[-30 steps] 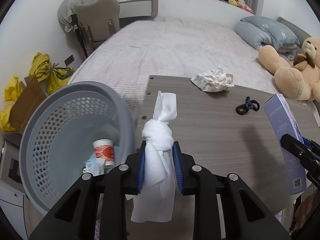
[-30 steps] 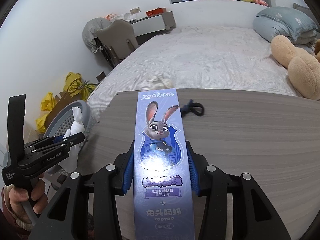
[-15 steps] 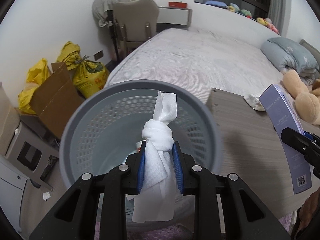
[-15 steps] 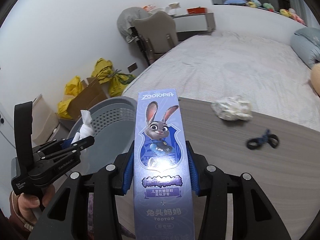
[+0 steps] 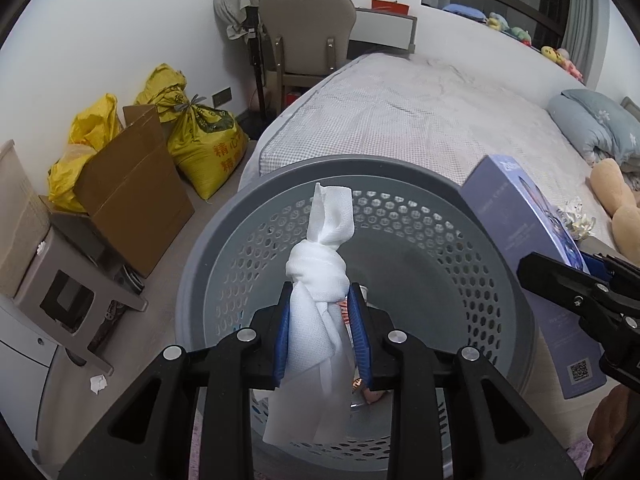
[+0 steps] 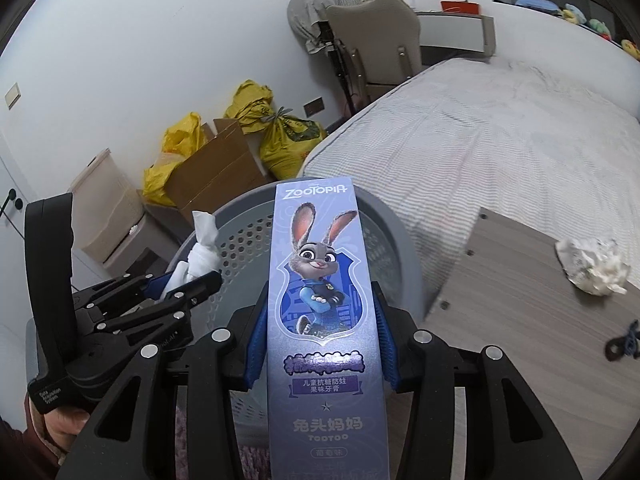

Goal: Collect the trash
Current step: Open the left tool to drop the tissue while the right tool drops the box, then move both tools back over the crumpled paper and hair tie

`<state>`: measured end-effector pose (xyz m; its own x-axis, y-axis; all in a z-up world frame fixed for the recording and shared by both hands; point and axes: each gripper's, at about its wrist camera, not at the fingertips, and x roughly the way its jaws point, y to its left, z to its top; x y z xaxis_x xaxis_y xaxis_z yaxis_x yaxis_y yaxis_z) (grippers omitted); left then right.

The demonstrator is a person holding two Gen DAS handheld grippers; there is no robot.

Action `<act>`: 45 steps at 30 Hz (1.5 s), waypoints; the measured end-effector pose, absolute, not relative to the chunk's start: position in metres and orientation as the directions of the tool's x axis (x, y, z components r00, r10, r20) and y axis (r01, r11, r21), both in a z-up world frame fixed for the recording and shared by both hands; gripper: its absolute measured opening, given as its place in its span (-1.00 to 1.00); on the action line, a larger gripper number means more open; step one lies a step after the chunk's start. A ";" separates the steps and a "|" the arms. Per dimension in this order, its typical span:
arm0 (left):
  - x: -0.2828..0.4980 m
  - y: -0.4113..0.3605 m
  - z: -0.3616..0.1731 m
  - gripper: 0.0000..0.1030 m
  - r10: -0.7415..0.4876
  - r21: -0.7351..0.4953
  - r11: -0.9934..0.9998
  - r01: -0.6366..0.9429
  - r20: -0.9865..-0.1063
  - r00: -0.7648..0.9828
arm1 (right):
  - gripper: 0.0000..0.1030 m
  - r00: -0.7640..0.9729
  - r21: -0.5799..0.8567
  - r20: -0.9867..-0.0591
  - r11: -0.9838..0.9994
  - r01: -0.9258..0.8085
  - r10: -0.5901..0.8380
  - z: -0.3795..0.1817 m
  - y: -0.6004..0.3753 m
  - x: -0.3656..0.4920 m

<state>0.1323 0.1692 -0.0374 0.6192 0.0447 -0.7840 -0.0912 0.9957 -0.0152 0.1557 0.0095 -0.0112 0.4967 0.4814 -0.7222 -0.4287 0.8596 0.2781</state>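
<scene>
My left gripper (image 5: pixel 320 320) is shut on a knotted white tissue (image 5: pixel 318 276) and holds it over the open grey perforated basket (image 5: pixel 460 264). A cup and other trash lie at the basket's bottom, mostly hidden by the tissue. My right gripper (image 6: pixel 320 320) is shut on a tall purple Zootopia box (image 6: pixel 320 280), held upright above the basket's (image 6: pixel 384 264) right side. The box also shows in the left wrist view (image 5: pixel 532 240). The left gripper and its tissue (image 6: pixel 200 252) show at left in the right wrist view.
A crumpled white wrapper (image 6: pixel 592 266) and a dark hair tie (image 6: pixel 624 340) lie on the wooden table (image 6: pixel 520 300) at right. A bed (image 5: pixel 420 120), a chair (image 5: pixel 308 40), yellow sacks (image 5: pixel 204 140), a cardboard box (image 5: pixel 132 184) and a small cabinet (image 5: pixel 60 292) surround the basket.
Both grippers have swung left from over the table to over the basket, each still holding its item. The basket now sits centred under the tissue and the box.
</scene>
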 end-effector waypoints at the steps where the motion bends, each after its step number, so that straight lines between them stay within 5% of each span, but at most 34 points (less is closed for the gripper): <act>1: 0.133 0.170 -0.038 -0.45 0.044 -0.017 0.996 -0.092 -0.785 0.618 | -0.14 0.491 0.278 -0.724 0.856 -0.435 0.484 -0.012 0.015 0.159; 5: 0.134 0.177 -0.038 -0.28 0.044 -0.026 0.994 -0.105 -0.785 0.618 | -0.14 0.479 0.275 -0.729 0.850 -0.449 0.489 -0.014 0.027 0.165; 7: 0.133 0.179 -0.036 0.26 0.049 -0.030 0.993 -0.116 -0.782 0.621 | -0.10 0.474 0.280 -0.727 0.845 -0.455 0.496 -0.015 0.028 0.165; 9: 0.131 0.185 -0.035 0.43 0.053 -0.037 0.991 -0.129 -0.772 0.633 | 0.15 0.485 0.280 -0.721 0.848 -0.450 0.495 -0.015 0.028 0.165; 45: 0.092 0.188 -0.015 0.77 0.122 -0.014 0.981 -0.196 -0.739 0.663 | 0.22 0.528 0.235 -0.714 0.868 -0.438 0.459 -0.003 0.013 0.127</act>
